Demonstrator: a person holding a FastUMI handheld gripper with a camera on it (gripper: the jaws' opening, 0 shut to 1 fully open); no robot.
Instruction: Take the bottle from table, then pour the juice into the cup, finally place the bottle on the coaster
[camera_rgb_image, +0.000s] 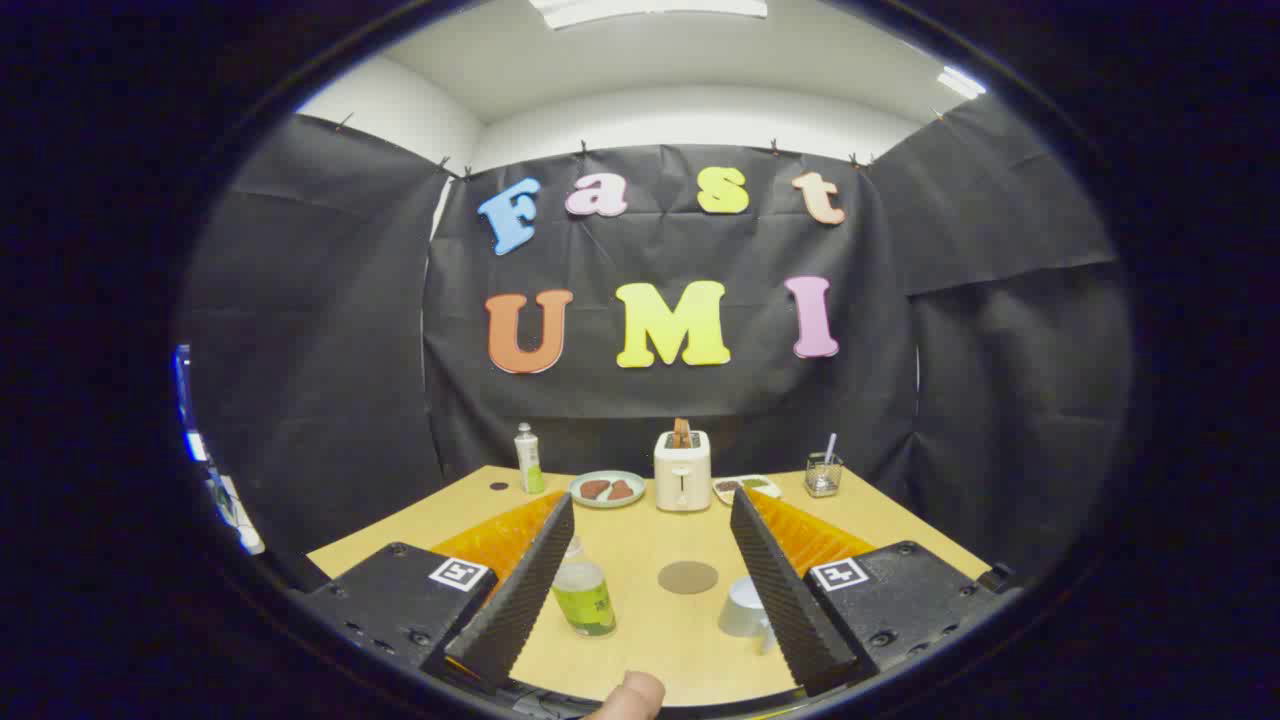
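A small clear bottle (583, 596) with green juice and a green label stands upright on the wooden table (640, 630), close beside my left finger (520, 590). A pale cup (744, 607) sits by my right finger (785, 590), partly hidden behind it. A round brown coaster (688, 577) lies flat between bottle and cup, a little farther out. My gripper (652, 510) is open and raised above the table, holding nothing, with all three things in the gap between its fingers.
Along the table's far edge stand a taller green-and-white bottle (527, 459), a plate with food (607, 488), a white toaster (682, 470), a small dish (746, 487) and a glass holder (823, 474). A fingertip (630, 697) shows at the near edge.
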